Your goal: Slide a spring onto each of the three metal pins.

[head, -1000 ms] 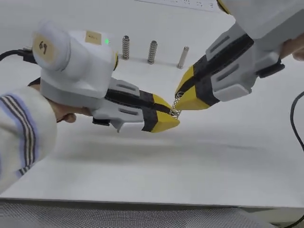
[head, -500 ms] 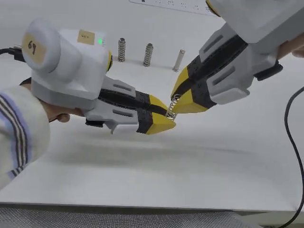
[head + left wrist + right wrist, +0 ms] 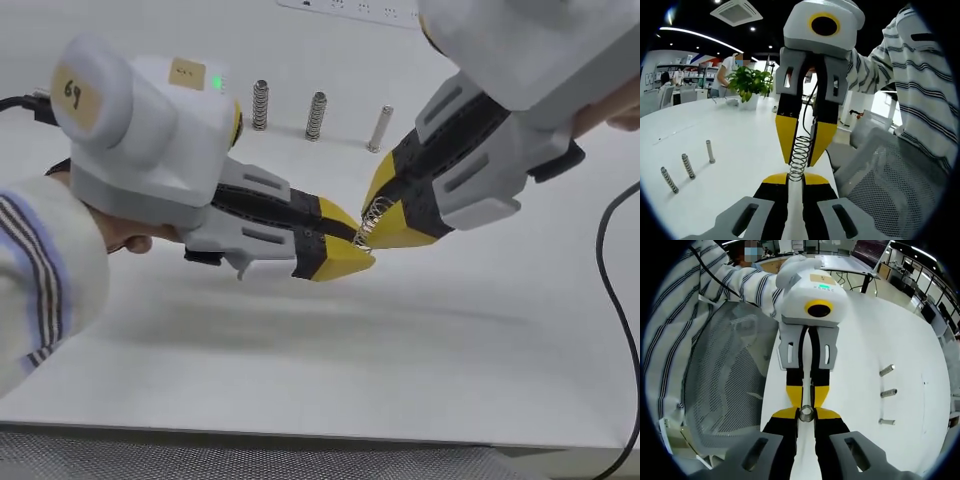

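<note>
the left gripper (image 3: 796, 179) and the right gripper (image 3: 806, 415) meet tip to tip just above the white worktop (image 3: 400, 350), with one loose spring (image 3: 800, 152) held between them. in the left gripper view the left jaws are drawn in to a narrow gap and pinch the spring's near end. the coil rises from there into the yellow tips of the right gripper, which faces the camera. in the right gripper view the spring shows end-on as a small ring, and the right jaws are closed against it on both sides. in the head view the coil runs at a slant, from the left tips up into the right jaws.

the three pins stand upright in a row at the back of the worktop, well apart from the grippers. the two sprung pins (image 3: 260, 104) on the left of the row in the head view each wear a coil. the bare pin (image 3: 380, 128) on the right end is smooth metal.

a striped sleeve (image 3: 40, 270) covers the arm behind the left gripper. a black cable (image 3: 612, 270) curves along the right edge. a potted plant (image 3: 750, 82) stands at the worktop's far end.
</note>
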